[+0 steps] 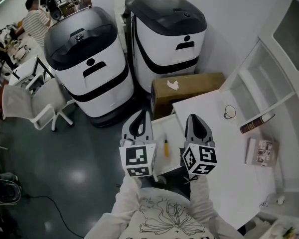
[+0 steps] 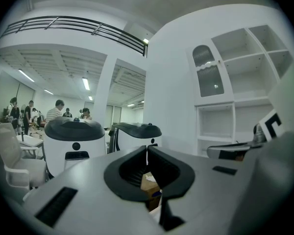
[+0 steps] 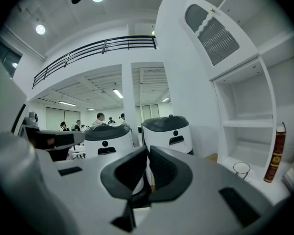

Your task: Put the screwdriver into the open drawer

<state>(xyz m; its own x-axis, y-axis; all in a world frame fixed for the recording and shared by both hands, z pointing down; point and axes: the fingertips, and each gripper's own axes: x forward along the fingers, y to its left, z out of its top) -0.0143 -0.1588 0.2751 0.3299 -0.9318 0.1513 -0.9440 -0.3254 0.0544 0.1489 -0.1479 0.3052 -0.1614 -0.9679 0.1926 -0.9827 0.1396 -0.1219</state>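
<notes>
A screwdriver [image 1: 166, 147] with a yellow handle lies in the open white drawer [image 1: 160, 128], which sticks out from the white desk [image 1: 224, 158]. My left gripper [image 1: 143, 111] is over the drawer's left edge, shut and empty; in the left gripper view its tips [image 2: 147, 150] meet with nothing between them. To the right of the drawer, my right gripper [image 1: 195, 116] is over the desk's front edge, also shut and empty, its tips [image 3: 148, 150] touching. The screwdriver sits between the two grippers, apart from both. Neither gripper view shows it.
A cardboard box [image 1: 188, 87] stands behind the drawer. Beyond it are two large white-and-black machines [image 1: 89, 63] [image 1: 167, 29]. A glass [image 1: 229, 112], a brown bottle [image 1: 257, 123] and a booklet [image 1: 260, 151] are on the desk. White shelves [image 1: 269, 73] rise at the right. A white chair [image 1: 35, 101] stands at the left.
</notes>
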